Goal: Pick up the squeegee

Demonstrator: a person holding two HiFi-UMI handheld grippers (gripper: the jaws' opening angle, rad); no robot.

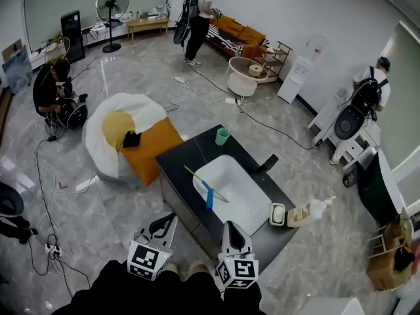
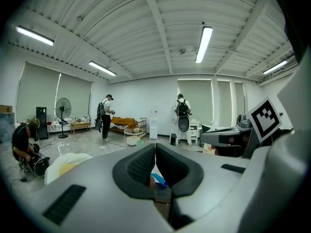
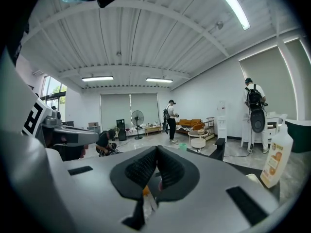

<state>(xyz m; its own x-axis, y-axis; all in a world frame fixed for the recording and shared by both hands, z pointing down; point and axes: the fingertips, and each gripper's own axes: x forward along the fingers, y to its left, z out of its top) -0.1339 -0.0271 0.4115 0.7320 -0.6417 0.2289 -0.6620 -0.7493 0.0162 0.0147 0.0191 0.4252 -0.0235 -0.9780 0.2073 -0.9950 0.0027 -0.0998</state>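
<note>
The left gripper [image 1: 164, 227] and right gripper [image 1: 231, 232] both have fingers pressed together on nothing, the squeegee [image 1: 209, 195] at twelve o'clock in the sink [image 1: 252, 176].

No legible text, bottle label [image 3: 277, 155] perhaps printed, too small to read

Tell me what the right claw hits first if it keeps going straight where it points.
Probably the white sink in the dark counter: the right claw sits at the counter's near edge, aimed slightly down across the basin. The squeegee lies in the basin close to that line, but depth is unclear.
</note>
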